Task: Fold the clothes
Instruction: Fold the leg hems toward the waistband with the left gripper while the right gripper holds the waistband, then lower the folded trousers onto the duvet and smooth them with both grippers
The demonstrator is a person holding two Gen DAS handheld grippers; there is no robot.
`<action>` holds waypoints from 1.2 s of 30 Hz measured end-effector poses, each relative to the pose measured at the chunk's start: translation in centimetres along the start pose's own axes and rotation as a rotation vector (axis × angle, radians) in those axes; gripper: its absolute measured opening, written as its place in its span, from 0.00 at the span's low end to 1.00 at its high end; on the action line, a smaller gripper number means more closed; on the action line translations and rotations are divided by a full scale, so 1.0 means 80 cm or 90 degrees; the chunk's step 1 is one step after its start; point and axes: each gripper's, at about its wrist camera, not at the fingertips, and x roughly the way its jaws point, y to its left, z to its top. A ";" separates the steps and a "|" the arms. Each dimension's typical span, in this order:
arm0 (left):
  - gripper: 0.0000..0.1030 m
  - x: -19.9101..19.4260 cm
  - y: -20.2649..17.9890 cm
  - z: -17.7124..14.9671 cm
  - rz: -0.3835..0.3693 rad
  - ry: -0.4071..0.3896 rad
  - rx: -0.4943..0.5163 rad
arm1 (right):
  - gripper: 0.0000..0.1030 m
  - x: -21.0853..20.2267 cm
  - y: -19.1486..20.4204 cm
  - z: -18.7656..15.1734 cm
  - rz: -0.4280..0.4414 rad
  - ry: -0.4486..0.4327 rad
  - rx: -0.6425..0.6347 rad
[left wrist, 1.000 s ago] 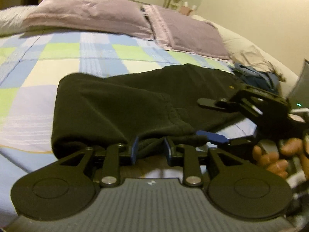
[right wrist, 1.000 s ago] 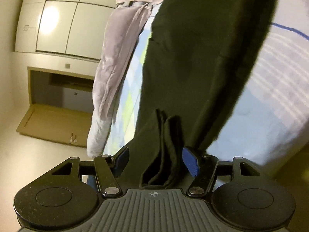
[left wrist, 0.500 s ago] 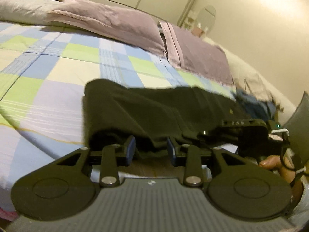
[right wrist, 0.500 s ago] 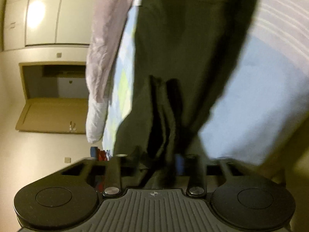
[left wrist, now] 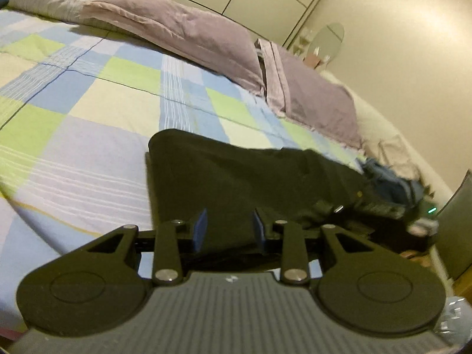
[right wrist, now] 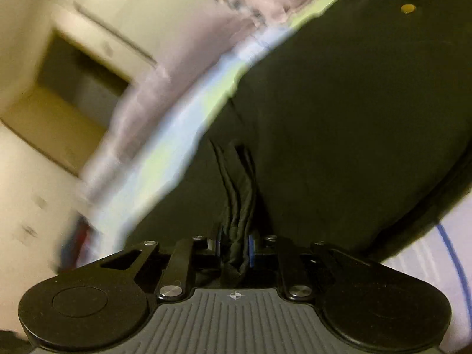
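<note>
A bedroom with pale walls and cupboard doors; a bed covered in a checked sheet of blue, green and cream squares fills most of the left wrist view. Two lilac pillows lie along its far side, and a crumpled blue garment sits near the right edge of the bed.

A dark garment lies across the sheet, doubled over into a long band with a rounded folded edge on the left. It runs right toward the blue garment.

The left hand-held gripper has its blue-padded fingers spread apart on either side of the near dark edge, pressing on nothing. The right hand-held gripper is clamped on a thick bunch of several cloth layers at the garment's edge; its view is tilted and blurred with motion.

Risks, judged from this: only one side is gripped, so a pull or lift by the right could drag the loose left end along the sheet and skew the fold. The bunch is thick, so an inner layer might slip out and leave the edges uneven. The garment's right end lies close to the blue garment, which could get caught up or swept along. If the left fingers close as they stand, they might pinch the top layer only.
</note>
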 end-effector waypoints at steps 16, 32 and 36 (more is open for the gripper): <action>0.23 0.034 -0.007 0.008 -0.001 0.031 0.048 | 0.13 -0.024 0.027 0.012 -0.095 -0.064 -0.209; 0.06 0.027 -0.018 0.018 0.059 0.041 0.188 | 0.41 0.019 0.072 -0.044 -0.241 -0.063 -0.370; 0.02 0.054 -0.026 0.000 0.045 0.078 0.207 | 0.40 0.031 0.085 -0.071 -0.252 -0.045 -0.426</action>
